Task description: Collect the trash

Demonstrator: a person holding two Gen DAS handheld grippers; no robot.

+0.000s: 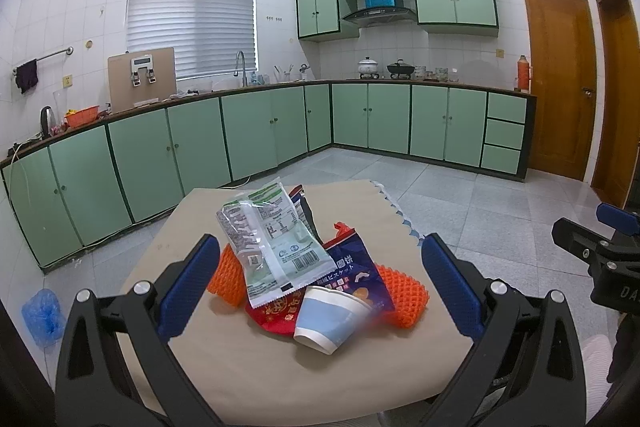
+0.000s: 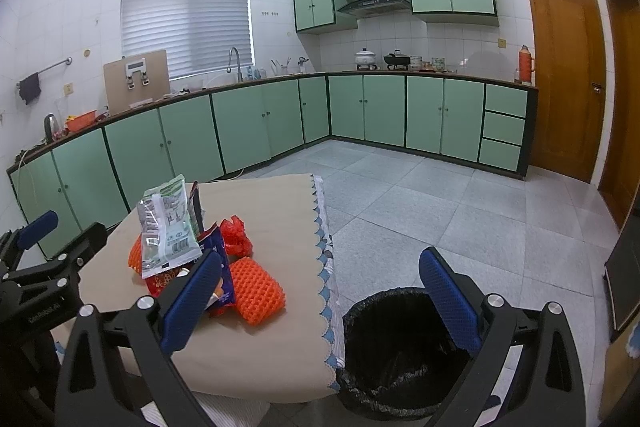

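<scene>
A heap of trash lies on the beige-covered table [image 1: 260, 359]. It holds a pale green snack wrapper [image 1: 272, 247], a dark blue biscuit bag [image 1: 356, 275], a red wrapper [image 1: 272, 315], a tipped blue-and-white paper cup [image 1: 328, 319] and two orange foam nets [image 1: 402, 301]. My left gripper [image 1: 320, 287] stands open, its blue pads either side of the heap, above the table. My right gripper [image 2: 324, 303] is open over the table's right edge, holding nothing. A black-lined bin [image 2: 396, 351] stands on the floor just below it. The heap [image 2: 176, 247] sits to its left.
Green kitchen cabinets [image 1: 248, 135] line the back and left walls under a cluttered counter. Grey tile floor [image 2: 440, 211] spreads to the right toward two wooden doors [image 2: 568, 75]. A blue plastic bag [image 1: 42, 315] lies on the floor at left. A scalloped cloth edge [image 2: 324, 267] hangs off the table.
</scene>
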